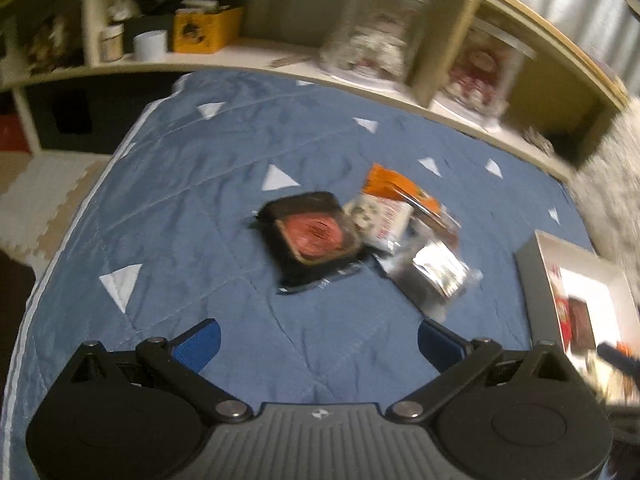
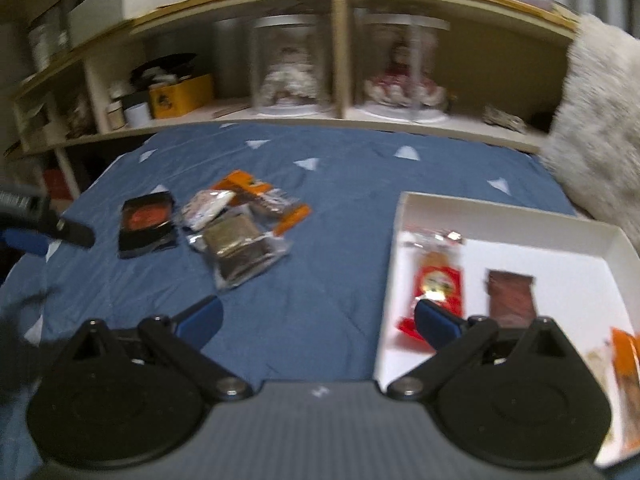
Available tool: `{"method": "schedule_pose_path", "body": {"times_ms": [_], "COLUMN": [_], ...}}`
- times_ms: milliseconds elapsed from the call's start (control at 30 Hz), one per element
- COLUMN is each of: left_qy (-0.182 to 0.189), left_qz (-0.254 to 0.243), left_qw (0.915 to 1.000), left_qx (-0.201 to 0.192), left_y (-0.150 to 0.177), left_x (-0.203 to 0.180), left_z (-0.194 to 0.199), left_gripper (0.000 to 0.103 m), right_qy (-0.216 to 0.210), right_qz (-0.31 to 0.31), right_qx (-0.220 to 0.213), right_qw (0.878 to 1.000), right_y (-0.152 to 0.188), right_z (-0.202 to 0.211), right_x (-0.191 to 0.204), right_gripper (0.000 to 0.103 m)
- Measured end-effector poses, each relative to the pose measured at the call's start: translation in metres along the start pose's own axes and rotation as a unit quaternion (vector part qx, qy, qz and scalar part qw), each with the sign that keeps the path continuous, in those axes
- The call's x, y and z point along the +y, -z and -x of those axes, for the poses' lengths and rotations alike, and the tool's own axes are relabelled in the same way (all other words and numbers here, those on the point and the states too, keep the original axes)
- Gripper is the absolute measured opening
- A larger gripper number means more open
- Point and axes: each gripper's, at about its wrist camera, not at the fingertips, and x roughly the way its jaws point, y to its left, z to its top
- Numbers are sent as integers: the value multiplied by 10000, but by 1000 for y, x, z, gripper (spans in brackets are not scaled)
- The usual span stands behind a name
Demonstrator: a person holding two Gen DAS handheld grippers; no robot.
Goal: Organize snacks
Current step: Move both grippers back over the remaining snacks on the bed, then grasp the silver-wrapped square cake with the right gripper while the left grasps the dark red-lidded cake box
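Left wrist view: the left gripper (image 1: 318,340) hangs with jaws wide and empty; ahead of them lies the snack pile (image 1: 360,236), loose on the blue quilt (image 1: 192,200), awaiting pickup.

Right wrist view: the right gripper (image 2: 318,326) is spread wide, empty; its right fingertip overlaps the white box (image 2: 520,216), where sorted snacks lie flat.

My left gripper (image 1: 318,338) and right gripper (image 2: 318,320) look alike: each has a grey ribbed body with a small white mark at its centre, two round black discs, black linkage arms joined by silver round pivot screws, and two fingers (image 1: 200,342) faced with blue pads (image 2: 434,324)
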Motion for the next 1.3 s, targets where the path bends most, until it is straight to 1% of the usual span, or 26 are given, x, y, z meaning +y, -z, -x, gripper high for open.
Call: {"method": "schedule_pose_path", "body": {"times_ms": [200,400,600,700,800,900,967,1033,1067,1167,1267,1300], "left_qy": [78,218,150,92,71,28,-9,-71,-126,-307,-478,-523], "left_qz": [620,1294,1365,1356,1366,1480,1571,1600,1587,1421,1138,1069], "left_qw": [9979,9912,9905,9907,9906,9890,9875,9869,9870,9891,9921,9926], "left_qx": [-162,-164,-114,-48,7,-60,-128,-195,-221,-245,-231,-224], "left_y": [-13,-21,-29,-30,-30,-31,-34,-36,-37,-39,-38,-38], "left_x": [9,10,-1,-3,-4,-2,-1,-1,-2,-6,-12,-13], "left_z": [-14,-41,-66,-78,-88,-95,-98,-101,-102,-105,-107,-107], "left_gripper": [103,103,103,103,103,103,103,103,103,103,103,103], "right_qy": [-182,-492,-635,-802,-931,-1048,-960,-963,-1013,-1290,-1881,-1994], "right_qz": [387,782,884,959,1047,1189,1283,1476,1541,1495,1598,1580], "right_qx": [-166,-165,-398,-391,-284,-146,-122,13,110,523,839,894], "right_qw": [9989,9956,9933,9914,9897,9873,9870,9844,9828,9789,9654,9629], "right_y": [0,-3,-22,-30,-33,-32,-30,-31,-32,-41,-48,-50], "right_z": [-25,-53,-78,-92,-112,-128,-133,-134,-134,-128,-118,-116], "right_x": [26,39,45,48,50,50,52,54,54,54,56,57], "right_gripper": [103,103,103,102,102,95,88,71,69,68,68,67]}}
